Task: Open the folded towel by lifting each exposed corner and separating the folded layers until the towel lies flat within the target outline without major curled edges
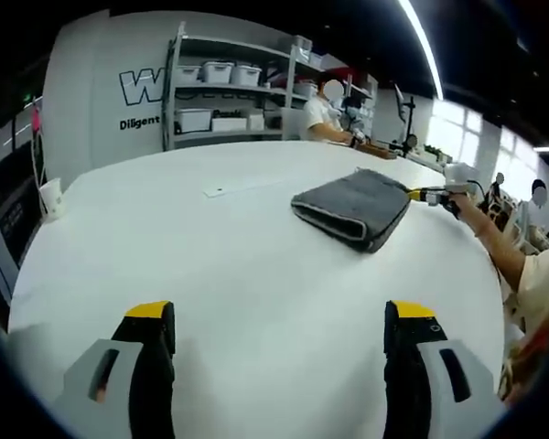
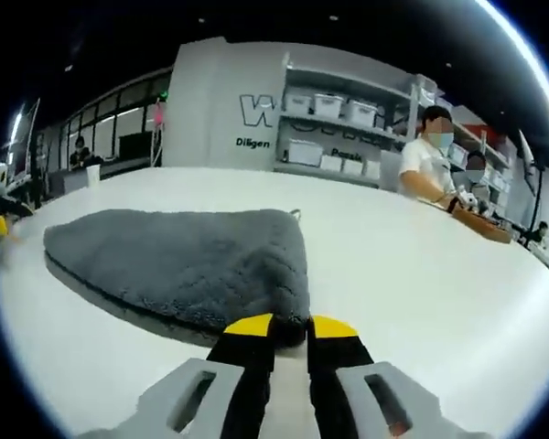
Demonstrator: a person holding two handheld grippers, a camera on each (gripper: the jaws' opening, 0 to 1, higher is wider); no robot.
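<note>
In the right gripper view the right gripper has its jaws drawn nearly together on the near corner of the folded grey towel, which spreads ahead and to the left over the white tabletop. In the left gripper view the left gripper hangs with jaws wide apart above bare tabletop, the towel well ahead and to its right.

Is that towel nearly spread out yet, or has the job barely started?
Barely started. The grey towel lies folded on the white table. The right gripper is closed on one corner; the left gripper is open, well short of it. All the unfolding and flattening remains.
</note>
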